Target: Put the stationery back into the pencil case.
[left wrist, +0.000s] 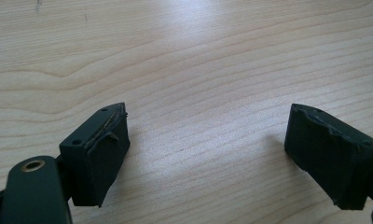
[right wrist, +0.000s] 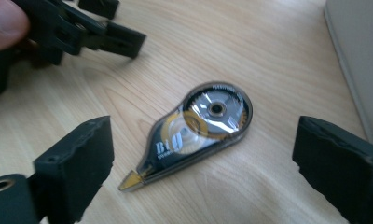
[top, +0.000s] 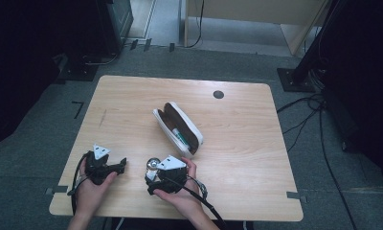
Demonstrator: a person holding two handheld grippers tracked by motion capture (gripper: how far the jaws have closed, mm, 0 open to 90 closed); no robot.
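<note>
Right tool (right wrist: 208, 154) is spread astride the tape roller (right wrist: 198, 128); left tool (left wrist: 208, 154) is spread, idle. The flat roller, probably slick, may skid across the counter (right wrist: 268, 60) on closure.

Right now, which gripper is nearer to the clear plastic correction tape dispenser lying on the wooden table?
Right. The right gripper has its open jaws on either side of the correction tape dispenser, not touching it. The left gripper is farther to the left, open over bare table.
</note>
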